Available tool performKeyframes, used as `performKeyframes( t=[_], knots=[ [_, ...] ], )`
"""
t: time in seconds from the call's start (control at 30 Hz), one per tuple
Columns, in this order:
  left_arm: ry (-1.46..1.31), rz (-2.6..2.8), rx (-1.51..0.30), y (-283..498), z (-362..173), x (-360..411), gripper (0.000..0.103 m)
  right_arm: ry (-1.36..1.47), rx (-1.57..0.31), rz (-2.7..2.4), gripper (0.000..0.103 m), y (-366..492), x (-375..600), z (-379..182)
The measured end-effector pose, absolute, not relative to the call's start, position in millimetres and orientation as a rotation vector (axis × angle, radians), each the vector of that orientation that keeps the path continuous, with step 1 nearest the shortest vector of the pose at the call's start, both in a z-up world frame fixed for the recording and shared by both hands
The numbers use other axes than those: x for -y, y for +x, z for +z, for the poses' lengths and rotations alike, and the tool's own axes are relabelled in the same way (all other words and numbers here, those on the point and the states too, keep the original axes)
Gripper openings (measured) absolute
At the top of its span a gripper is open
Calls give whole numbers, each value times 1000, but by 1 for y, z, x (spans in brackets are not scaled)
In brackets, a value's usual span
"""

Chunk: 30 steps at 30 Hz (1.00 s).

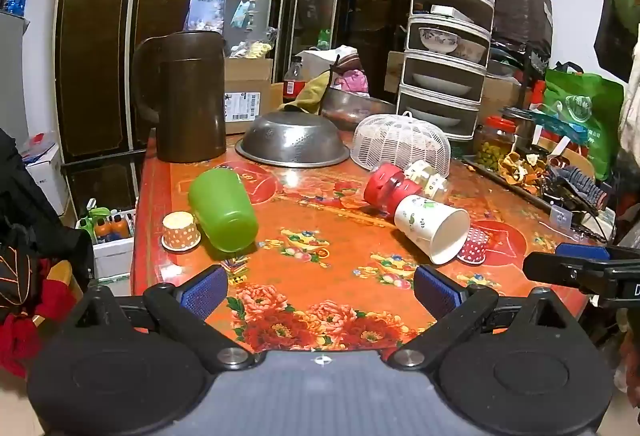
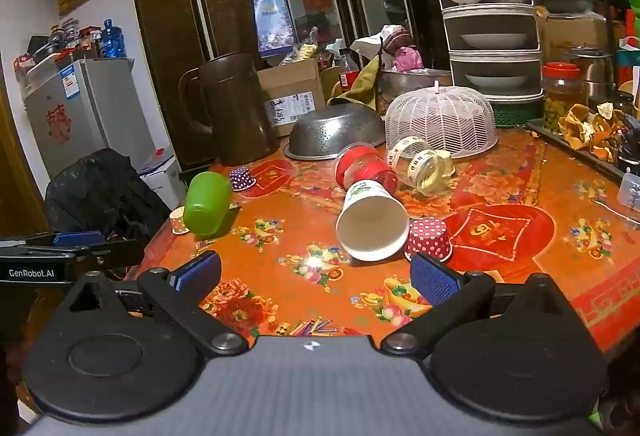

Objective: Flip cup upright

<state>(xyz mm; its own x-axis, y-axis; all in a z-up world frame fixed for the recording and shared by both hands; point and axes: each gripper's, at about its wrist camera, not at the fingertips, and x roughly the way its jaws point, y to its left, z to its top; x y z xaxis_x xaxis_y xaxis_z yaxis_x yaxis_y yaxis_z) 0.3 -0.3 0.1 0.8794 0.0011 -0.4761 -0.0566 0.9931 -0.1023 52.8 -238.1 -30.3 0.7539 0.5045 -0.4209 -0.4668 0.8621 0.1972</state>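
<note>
A white paper cup (image 1: 434,228) with green print lies on its side on the red floral table (image 1: 320,276), its mouth facing the near right; it also shows in the right wrist view (image 2: 372,226). A green plastic cup (image 1: 222,209) lies tipped over at the left (image 2: 206,207). My left gripper (image 1: 320,288) is open and empty, above the table's near edge. My right gripper (image 2: 318,272) is open and empty, just short of the paper cup's mouth.
A red jar (image 1: 386,187) and a clear jar (image 2: 424,165) lie behind the paper cup. Small dotted cupcake liners (image 2: 428,240) (image 1: 180,232) sit upside down. Farther back stand a brown jug (image 1: 188,95), a steel colander (image 1: 292,141), a white mesh cover (image 1: 402,143) and a tiered rack (image 1: 448,43).
</note>
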Motion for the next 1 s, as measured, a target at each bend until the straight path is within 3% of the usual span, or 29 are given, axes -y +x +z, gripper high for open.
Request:
performKeyframes(
  t=[1.0],
  knots=[
    [-80,29,-504,4,-6,6,101,89,-498,565,102,58,235,-33]
  ],
)
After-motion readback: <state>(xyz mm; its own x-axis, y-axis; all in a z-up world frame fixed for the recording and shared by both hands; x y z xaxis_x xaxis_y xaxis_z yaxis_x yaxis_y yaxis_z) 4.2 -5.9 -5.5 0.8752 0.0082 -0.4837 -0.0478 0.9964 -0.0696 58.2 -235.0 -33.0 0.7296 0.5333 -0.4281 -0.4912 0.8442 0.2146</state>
